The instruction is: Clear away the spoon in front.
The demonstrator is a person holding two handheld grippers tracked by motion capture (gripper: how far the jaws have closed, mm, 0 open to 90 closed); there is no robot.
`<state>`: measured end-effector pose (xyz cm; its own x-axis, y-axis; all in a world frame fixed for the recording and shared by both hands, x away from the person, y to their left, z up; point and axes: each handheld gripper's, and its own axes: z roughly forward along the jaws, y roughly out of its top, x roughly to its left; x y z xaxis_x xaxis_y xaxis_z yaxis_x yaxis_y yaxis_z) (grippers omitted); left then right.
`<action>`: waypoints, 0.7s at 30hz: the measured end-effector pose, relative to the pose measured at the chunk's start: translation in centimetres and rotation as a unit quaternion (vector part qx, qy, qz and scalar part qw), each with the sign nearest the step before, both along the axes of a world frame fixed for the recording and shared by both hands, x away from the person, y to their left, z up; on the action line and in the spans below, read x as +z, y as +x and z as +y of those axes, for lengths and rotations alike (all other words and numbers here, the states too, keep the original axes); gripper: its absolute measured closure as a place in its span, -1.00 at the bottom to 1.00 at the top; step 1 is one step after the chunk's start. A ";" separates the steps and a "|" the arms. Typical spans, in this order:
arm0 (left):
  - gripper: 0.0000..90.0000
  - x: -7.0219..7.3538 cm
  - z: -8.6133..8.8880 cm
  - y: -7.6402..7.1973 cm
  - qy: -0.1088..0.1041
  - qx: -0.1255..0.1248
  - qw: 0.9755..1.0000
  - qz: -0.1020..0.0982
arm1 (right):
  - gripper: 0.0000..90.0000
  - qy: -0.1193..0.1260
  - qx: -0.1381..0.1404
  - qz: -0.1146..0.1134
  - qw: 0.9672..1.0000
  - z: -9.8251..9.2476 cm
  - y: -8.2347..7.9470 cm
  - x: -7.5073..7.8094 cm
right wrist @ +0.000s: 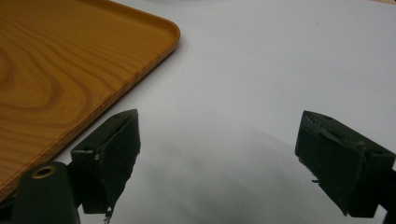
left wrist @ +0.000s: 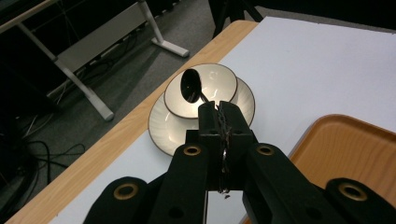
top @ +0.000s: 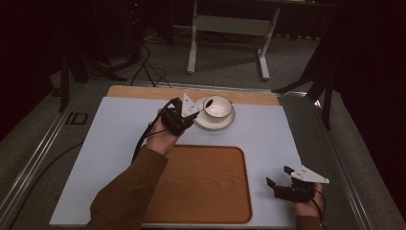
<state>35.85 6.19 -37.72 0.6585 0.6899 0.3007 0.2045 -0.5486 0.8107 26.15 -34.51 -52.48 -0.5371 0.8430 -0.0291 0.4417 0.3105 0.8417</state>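
A: What sits nearest, taking the wooden tray [top: 201, 184] as the marker?

B: The tray lies at the near edge of the tabletop [top: 268, 132], on its pale sheet. Just right of the tray's near corner hovers the right claw [top: 279, 178] — released, jaws standing wide apart with nothing between them, bare white surface beneath.

A: And the left one?

B: Beyond the tray's far edge, the left claw [top: 195, 115] is clenched on the handle of a dark spoon [left wrist: 192, 87]. The spoon's bowl hangs over a cream bowl [top: 218, 106] that rests on a saucer [top: 213, 122], both dark-rimmed, just past the tray toward the far side.

A: Is the spoon touching the bowl?

B: I cannot tell; in the left gripper view it lies across the bowl's opening.

A: What about the surface past the tray?

B: The white sheet ends at a strip of bare light wood [top: 249, 97] along the far edge. Farther still — grey carpet floor [top: 225, 67], loose black cables [top: 143, 62] at the left, and the pale legs of another desk [top: 230, 28] against a dark background.
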 end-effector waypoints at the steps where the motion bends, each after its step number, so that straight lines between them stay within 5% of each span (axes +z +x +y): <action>1: 0.97 0.0 0.2 -0.2 0.002 0.001 1.000 0.000 | -0.69 0.000 0.000 -0.001 1.000 0.0 0.0 0.0; 21: 0.97 -0.6 3.7 -2.9 0.009 0.025 1.000 -0.007 | -0.69 0.001 -0.001 -0.002 1.000 0.0 -0.1 0.1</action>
